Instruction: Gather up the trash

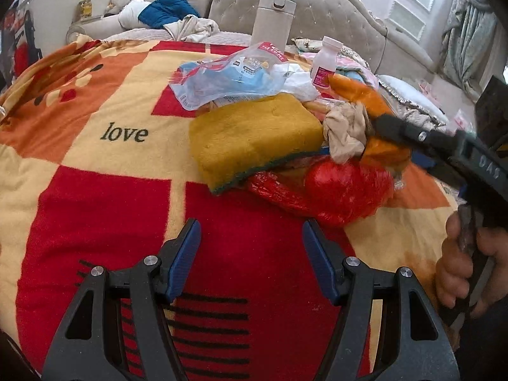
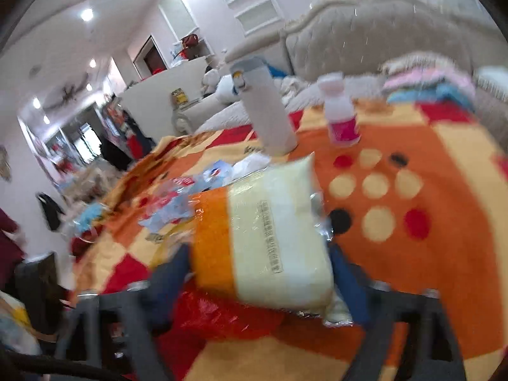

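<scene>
Trash lies heaped on the red, orange and cream checked fleece blanket that covers the bed: at the left of the heap a clear crinkled plastic wrapper with red and blue print lies on top of a thick mustard-yellow sponge pad with a green edge; to the right of the pad sits a crumpled beige tissue wad, and below that a scrunched red plastic bag. Behind the heap stand a tall white flask with a grey lid and, to its right, a small white bottle with a pink label, both upright. The left tongs hang over the red part of the blanket in front of the heap, blue pads spread wide with nothing between them. The right tongs reach in from the right side and are closed on an orange and cream plastic-wrapped packet, which fills the space between the blue fingers; the right wrist view is blurred, with the red bag just beneath the packet.
</scene>
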`<state>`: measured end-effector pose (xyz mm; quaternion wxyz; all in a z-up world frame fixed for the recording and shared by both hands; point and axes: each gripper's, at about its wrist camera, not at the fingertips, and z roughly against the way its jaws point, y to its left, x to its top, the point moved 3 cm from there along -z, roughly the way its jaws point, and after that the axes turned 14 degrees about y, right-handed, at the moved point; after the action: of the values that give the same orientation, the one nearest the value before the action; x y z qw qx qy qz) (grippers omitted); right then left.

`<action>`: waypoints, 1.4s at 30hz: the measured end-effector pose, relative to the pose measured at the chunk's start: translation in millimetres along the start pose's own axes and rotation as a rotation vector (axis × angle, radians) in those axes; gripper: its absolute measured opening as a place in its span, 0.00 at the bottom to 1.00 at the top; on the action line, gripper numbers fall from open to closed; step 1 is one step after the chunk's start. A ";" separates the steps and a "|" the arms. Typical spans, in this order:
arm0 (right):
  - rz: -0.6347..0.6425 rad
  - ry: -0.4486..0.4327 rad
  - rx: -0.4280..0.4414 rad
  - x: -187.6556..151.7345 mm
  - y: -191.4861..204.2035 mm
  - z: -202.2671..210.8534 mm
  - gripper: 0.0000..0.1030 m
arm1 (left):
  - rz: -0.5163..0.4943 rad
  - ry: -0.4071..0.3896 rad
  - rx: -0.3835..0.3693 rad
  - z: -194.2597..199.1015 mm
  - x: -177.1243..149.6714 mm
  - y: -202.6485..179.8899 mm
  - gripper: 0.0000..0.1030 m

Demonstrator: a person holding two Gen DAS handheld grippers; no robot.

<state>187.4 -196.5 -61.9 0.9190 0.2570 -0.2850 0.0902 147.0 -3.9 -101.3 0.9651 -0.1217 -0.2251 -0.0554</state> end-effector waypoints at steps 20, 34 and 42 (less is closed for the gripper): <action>-0.097 -0.048 -0.227 -87.8 -5.1 96.0 0.62 | -0.306 -0.046 -0.058 15.0 78.7 -72.0 0.65; -0.100 -0.057 -0.195 -89.2 -11.4 100.1 0.62 | -0.309 -0.074 -0.067 21.8 76.9 -79.5 0.16; -0.078 -0.113 -0.192 -91.1 -4.1 113.9 0.62 | -0.212 -0.149 -0.216 88.4 60.6 -58.5 0.16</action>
<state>59.4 -261.4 -35.3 0.9247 0.1833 -0.3335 0.0122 154.5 -40.5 14.9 0.9158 -0.2041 -0.3003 -0.1714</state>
